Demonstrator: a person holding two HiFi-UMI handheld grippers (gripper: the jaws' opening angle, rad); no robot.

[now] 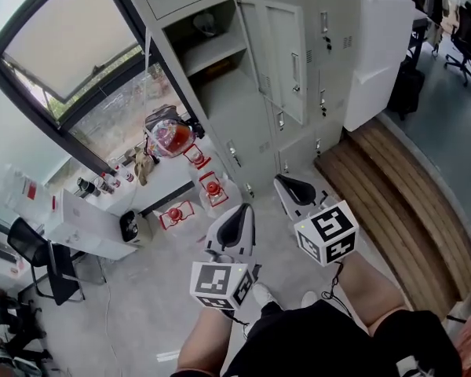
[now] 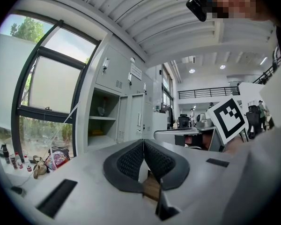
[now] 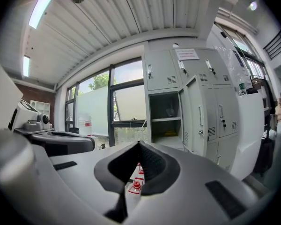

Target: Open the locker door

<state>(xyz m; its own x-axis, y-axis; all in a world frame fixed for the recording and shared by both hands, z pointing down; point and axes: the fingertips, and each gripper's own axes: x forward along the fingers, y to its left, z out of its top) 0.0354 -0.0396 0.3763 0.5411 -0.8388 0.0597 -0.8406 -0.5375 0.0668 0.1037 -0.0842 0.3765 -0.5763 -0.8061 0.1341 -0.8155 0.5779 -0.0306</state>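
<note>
Left claw: jaws pressed together with nothing between them; it sits at 6 o'clock in the head view.
Right claw: jaws likewise together and empty; at 4 o'clock, just beside the left one.
Door: at 12 o'clock, well apart from both claws; already swung out from its compartment, whose shelf shows.
Handle: small, on the door's face, about mid-height.
Handling: judged to be a thin metal panel, stiff and light, that swings freely; its painted face looks smooth, so a grip may slip on it.
Hold: the handle or the free edge seems best; either claw would have to part its jaws first, or just hook and nudge the edge.
</note>
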